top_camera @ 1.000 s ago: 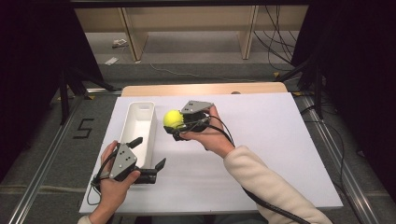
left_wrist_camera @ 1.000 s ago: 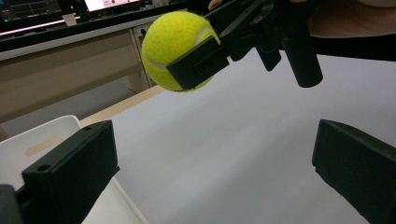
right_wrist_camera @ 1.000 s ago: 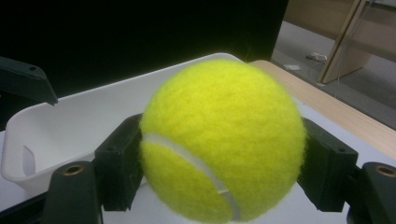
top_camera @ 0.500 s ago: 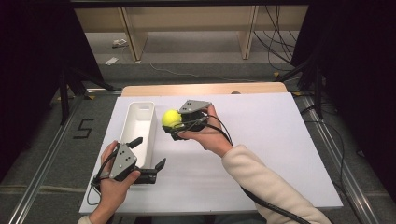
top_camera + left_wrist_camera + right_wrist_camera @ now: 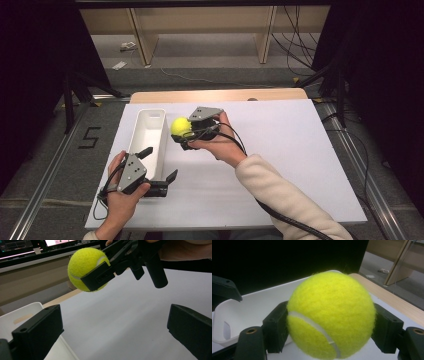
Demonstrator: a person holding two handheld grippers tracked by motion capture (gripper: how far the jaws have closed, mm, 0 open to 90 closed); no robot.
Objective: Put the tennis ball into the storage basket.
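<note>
Two grippers | right gripper [image 5: 181,134] clamping tennis ball [image 5: 180,126], nudged toward tray [image 5: 150,131] | left gripper [image 5: 159,167] agape, unmoved

Tennis ball [image 5: 331,315]: gripped in the right gripper [image 5: 181,134], and its two flanks are buried behind the black jaws in the right gripper view; underside clipped by the bottom edge.
Same ball, left gripper view: near jaw crosses its lower right, covering a good slice of felt.
White bin [image 5: 148,139]: near end tucked behind the left gripper [image 5: 158,166] in the high view (so that end wall can't be read); in the right gripper view the ball blocks much of it.
Left gripper's own jaws: both cut off at the frame edges in its view.
Debris on floor [image 5: 120,65]: too small to identify.
Person's forearms: run off the bottom edge.
</note>
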